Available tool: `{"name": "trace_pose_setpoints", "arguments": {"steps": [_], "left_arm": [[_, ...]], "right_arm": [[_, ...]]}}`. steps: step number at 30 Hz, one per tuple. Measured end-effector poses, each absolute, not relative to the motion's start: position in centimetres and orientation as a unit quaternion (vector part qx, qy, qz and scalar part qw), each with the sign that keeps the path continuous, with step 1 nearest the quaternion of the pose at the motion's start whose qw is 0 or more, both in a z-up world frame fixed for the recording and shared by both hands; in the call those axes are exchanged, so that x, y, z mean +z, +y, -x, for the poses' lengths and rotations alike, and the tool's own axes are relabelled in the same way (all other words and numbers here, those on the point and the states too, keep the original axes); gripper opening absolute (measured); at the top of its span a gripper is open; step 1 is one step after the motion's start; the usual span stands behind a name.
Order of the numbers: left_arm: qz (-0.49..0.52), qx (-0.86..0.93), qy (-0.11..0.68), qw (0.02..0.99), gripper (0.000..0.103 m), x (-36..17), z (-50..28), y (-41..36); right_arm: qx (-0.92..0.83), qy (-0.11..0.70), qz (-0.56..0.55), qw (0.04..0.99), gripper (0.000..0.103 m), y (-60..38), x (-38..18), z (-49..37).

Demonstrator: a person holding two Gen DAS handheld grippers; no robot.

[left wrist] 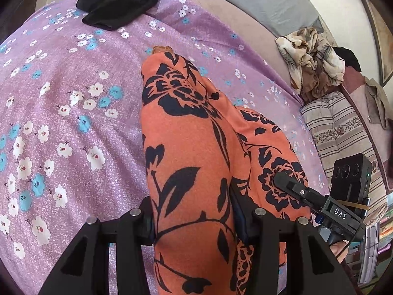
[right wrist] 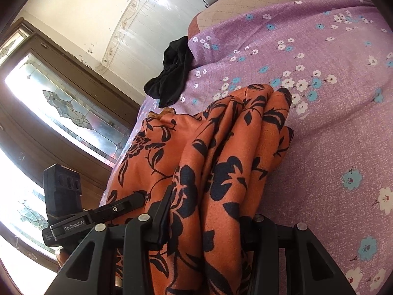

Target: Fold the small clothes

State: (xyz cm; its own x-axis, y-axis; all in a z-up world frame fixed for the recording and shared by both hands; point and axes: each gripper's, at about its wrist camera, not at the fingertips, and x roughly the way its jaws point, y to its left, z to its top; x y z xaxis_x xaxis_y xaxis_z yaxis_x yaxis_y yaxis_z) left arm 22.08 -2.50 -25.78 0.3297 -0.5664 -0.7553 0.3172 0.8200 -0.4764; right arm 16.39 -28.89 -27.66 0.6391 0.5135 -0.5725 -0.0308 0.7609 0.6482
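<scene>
The orange garment of soft printed cloth with black flowers and leaves [left wrist: 186, 147] lies draped lengthwise over the lilac bedsheet scattered with white and blue blossoms [left wrist: 61, 78], its far end reaching toward twelve o'clock in the left wrist view. The left claw [left wrist: 194, 223] stands partly closed with a thick bunch of that cloth pinched between its pads, and the right claw [right wrist: 206, 223] does the same at the neighbouring corner (seen from the left, it sits at four o'clock [left wrist: 292, 186]). Holding two near corners at once probably keeps the edge taut and level, so the cloth can be laid flat for a fold. A crumpled black garment [left wrist: 120, 0] sits apart at eleven o'clock, likely awaiting its turn.
</scene>
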Motion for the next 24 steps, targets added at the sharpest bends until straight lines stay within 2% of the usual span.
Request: {"name": "trace_pose_setpoints", "arguments": {"steps": [3,7,10,13,20,22,24], "left_arm": [[0.128,-0.263,0.524,0.800,0.054,-26.6,-22.4,-2.2],[0.120,-0.239,0.535,0.802,0.066,-26.6,-22.2,-1.7],[0.108,-0.228,0.530,0.810,0.067,-26.0,-21.7,-1.2],[0.077,-0.209,0.508,0.832,0.067,-24.6,-20.6,-0.7],[0.029,-0.187,0.470,0.862,0.068,-22.1,-18.8,-0.8],[0.011,-0.174,0.465,0.868,0.068,-21.8,-18.4,-1.5],[-0.004,-0.166,0.463,0.871,0.068,-21.8,-18.1,-2.0]], "right_arm": [[0.153,0.409,-0.315,0.843,0.043,-29.3,-28.3,-16.9],[0.139,0.423,-0.311,0.839,0.053,-29.7,-27.5,-16.9],[0.130,0.426,-0.290,0.847,0.058,-30.0,-25.8,-16.5],[0.090,0.427,-0.240,0.867,0.058,-30.3,-23.9,-15.7],[0.094,0.361,-0.182,0.910,0.058,-28.9,-20.7,-12.2],[0.118,0.344,-0.163,0.917,0.057,-27.4,-19.8,-11.2],[0.141,0.338,-0.152,0.918,0.052,-26.0,-19.4,-10.5]]}}
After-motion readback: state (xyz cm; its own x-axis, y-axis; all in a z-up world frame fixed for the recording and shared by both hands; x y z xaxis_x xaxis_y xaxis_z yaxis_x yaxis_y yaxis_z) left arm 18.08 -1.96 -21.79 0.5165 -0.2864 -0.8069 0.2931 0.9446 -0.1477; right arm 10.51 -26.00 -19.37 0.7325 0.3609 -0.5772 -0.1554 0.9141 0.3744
